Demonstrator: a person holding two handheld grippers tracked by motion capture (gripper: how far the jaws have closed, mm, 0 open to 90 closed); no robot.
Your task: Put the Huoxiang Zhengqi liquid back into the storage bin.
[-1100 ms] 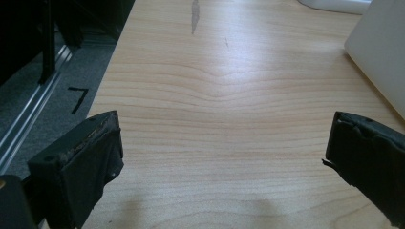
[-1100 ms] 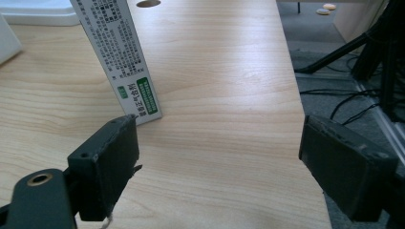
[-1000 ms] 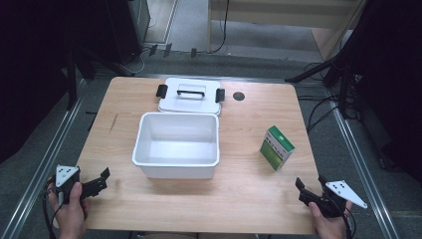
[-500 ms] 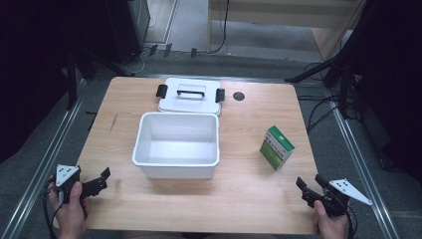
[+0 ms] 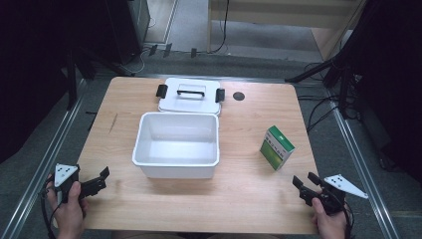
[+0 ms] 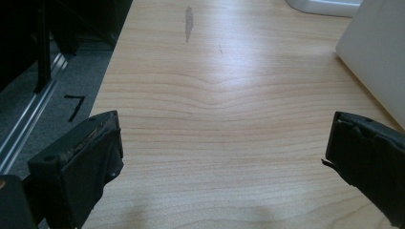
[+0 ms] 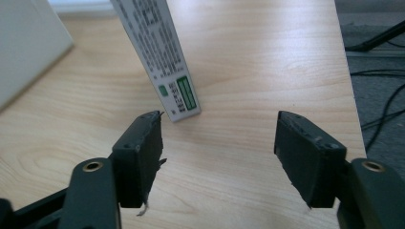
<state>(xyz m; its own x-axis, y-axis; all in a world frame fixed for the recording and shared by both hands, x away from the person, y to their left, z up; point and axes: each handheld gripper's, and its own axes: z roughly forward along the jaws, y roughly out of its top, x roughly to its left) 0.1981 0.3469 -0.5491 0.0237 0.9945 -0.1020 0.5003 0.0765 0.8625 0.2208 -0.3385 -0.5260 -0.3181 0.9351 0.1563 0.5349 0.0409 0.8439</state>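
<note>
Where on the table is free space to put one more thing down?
Bare wood lies left of the white bin, along the front edge between both grippers, and between the bin and the green box. Behind the bin it is crowded: the lid lies close against it.

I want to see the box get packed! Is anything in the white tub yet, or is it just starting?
Just starting, it seems. Done: the lid is off, lying behind the white tub. In hand: nothing; the left gripper and right gripper are both open. Left: the tub looks empty, and the green box stands on the table.
</note>
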